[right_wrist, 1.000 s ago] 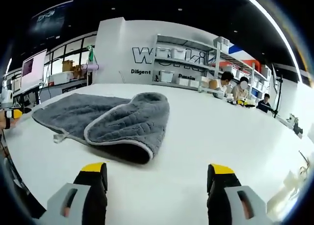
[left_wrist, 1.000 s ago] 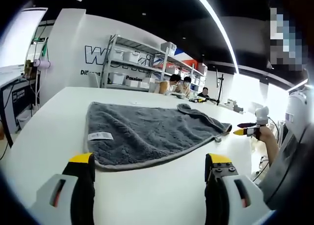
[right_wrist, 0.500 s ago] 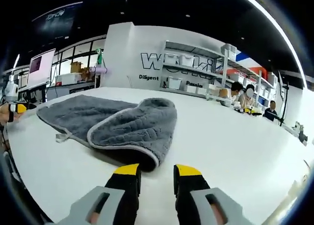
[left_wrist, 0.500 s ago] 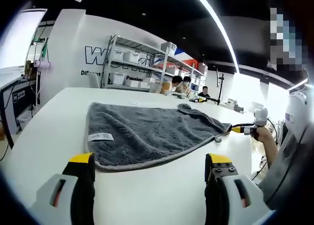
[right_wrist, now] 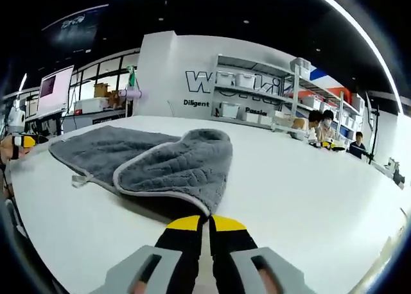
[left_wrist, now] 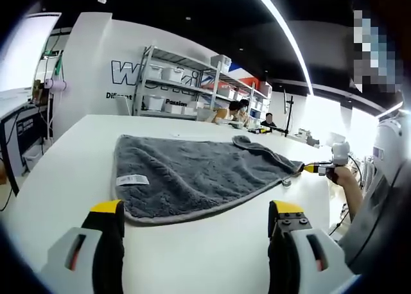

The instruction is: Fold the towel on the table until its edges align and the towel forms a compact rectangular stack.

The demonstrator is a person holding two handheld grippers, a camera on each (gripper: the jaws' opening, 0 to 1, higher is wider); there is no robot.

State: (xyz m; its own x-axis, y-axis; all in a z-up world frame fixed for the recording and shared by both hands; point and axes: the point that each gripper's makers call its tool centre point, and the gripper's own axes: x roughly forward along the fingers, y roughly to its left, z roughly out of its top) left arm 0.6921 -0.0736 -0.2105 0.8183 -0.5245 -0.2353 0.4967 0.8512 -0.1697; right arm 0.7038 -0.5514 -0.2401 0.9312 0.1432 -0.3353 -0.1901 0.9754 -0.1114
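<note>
A grey towel point(left_wrist: 192, 172) with a pale hem and a white label point(left_wrist: 131, 180) lies spread on the white table point(left_wrist: 58, 178). One side of the towel point(right_wrist: 167, 159) is folded over on itself. My left gripper point(left_wrist: 196, 208) stands open just short of the towel's near edge, nothing between its jaws. My right gripper point(right_wrist: 205, 222) has its yellow-tipped jaws pressed together on the hem at the folded corner. The right gripper point(left_wrist: 314, 169) also appears at the towel's right corner, held by a hand. The left gripper point(right_wrist: 16, 141) peeks in at the far left.
Shelving with white bins point(left_wrist: 173, 82) stands against the back wall, and several people point(right_wrist: 318, 121) sit at the table's far end. A monitor point(right_wrist: 54, 88) and desks are off to the left. Bare table point(right_wrist: 308, 178) stretches right of the towel.
My right gripper's jaws went from wide apart to shut, closing on the hem of the towel's folded corner. The left gripper and the towel have stayed put.
</note>
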